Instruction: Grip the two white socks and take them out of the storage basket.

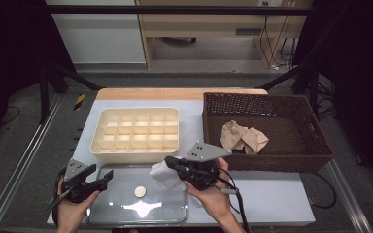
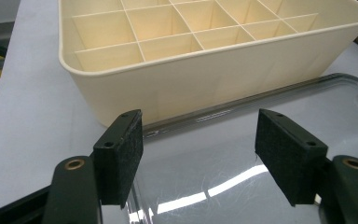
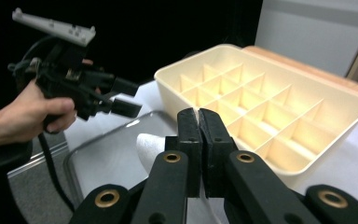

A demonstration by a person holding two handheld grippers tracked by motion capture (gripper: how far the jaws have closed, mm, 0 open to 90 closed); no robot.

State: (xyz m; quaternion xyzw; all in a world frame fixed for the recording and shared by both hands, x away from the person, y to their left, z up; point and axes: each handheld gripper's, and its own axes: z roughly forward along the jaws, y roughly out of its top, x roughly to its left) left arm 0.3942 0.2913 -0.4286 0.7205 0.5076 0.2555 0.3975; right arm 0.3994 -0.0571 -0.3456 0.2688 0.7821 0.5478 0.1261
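Right now the right gripper (image 1: 171, 162) has its jaws pressed together on a white cloth (image 1: 164, 174), which hangs from the pads over the right end of a clear tray (image 1: 126, 213). Seen from the right gripper view, the cloth (image 3: 151, 151) droops just below and left of the closed jaws, above the tray (image 3: 107, 163). Off to the left, the left gripper (image 1: 104, 178) hovers over the tray's left end with its jaws wide apart and nothing between them. A small round disc (image 1: 139, 191) lies on the tray, between the two grippers. Behind the tray stands a cream divided box (image 1: 136, 131), and to its right a brown wicker basket (image 1: 315, 145) with crumpled tan cloth (image 1: 243, 137) inside. Everything rests on a pale grey table (image 1: 272, 194) with a wooden far edge, in a dim room.
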